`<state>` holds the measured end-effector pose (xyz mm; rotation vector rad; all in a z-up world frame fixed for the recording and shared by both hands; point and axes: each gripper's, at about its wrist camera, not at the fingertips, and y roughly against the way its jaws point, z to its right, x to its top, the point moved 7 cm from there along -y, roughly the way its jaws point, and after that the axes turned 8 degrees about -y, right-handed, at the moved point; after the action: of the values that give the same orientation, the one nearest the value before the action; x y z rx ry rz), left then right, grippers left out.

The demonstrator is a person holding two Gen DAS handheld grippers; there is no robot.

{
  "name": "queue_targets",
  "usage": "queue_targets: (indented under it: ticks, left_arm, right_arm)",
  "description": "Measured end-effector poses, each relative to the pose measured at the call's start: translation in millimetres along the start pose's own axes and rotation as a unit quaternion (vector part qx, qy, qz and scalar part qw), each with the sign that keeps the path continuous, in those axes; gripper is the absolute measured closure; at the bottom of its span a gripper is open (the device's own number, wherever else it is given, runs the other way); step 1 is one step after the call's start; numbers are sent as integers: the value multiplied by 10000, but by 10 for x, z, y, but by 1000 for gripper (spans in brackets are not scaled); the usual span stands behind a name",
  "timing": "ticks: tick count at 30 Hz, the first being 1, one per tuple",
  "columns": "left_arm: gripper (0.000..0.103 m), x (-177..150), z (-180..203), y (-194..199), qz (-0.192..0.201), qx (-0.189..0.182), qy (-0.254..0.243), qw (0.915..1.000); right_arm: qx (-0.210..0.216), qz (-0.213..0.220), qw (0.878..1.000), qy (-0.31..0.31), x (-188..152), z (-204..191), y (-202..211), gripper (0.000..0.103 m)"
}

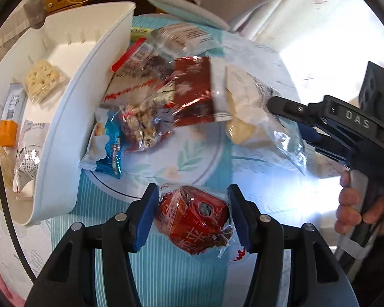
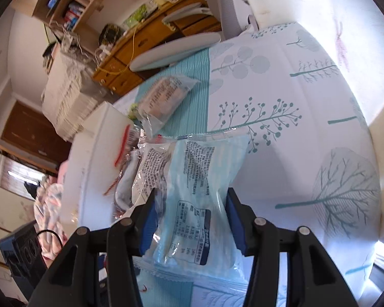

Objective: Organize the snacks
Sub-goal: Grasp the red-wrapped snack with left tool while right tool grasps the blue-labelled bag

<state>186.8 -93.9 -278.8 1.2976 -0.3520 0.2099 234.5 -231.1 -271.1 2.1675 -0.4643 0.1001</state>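
My left gripper (image 1: 193,217) is shut on a red wrapped snack (image 1: 192,220), both blue pads against its sides, above the striped cloth. My right gripper (image 1: 285,116) comes in from the right in the left wrist view. It is shut on a clear packet of pale biscuits (image 1: 245,120). In the right wrist view that clear packet (image 2: 192,204) sits between the right gripper's (image 2: 190,217) pads, printed side up. A pile of snacks lies beside the white bin (image 1: 64,128): a dark red packet (image 1: 192,94), a blue packet (image 1: 107,148) and a bag of nuts (image 1: 140,125).
The bin holds a rice cracker pack (image 1: 43,81) and an orange and white packet (image 1: 9,120). Another clear packet (image 2: 163,97) lies farther back on the tree-patterned cloth (image 2: 294,140). A grey chair (image 2: 174,51) and a wooden desk (image 2: 146,41) stand behind. A hand (image 1: 353,204) grips the right handle.
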Motion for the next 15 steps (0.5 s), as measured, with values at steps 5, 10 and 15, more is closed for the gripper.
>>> queue_targets:
  ticks: [5, 10, 15]
  left_arm:
    - [49, 31, 57, 220, 78, -207, -106, 9997]
    - [49, 153, 56, 466, 246, -410, -117, 9988]
    - [49, 267, -31, 783, 447, -661, -68, 9968]
  right_arm:
    - [161, 218, 9996, 22, 35, -125, 196, 53]
    - [272, 400, 9988, 90, 67, -312, 391, 53]
    - [402, 542, 9974, 249, 80, -550, 533, 53]
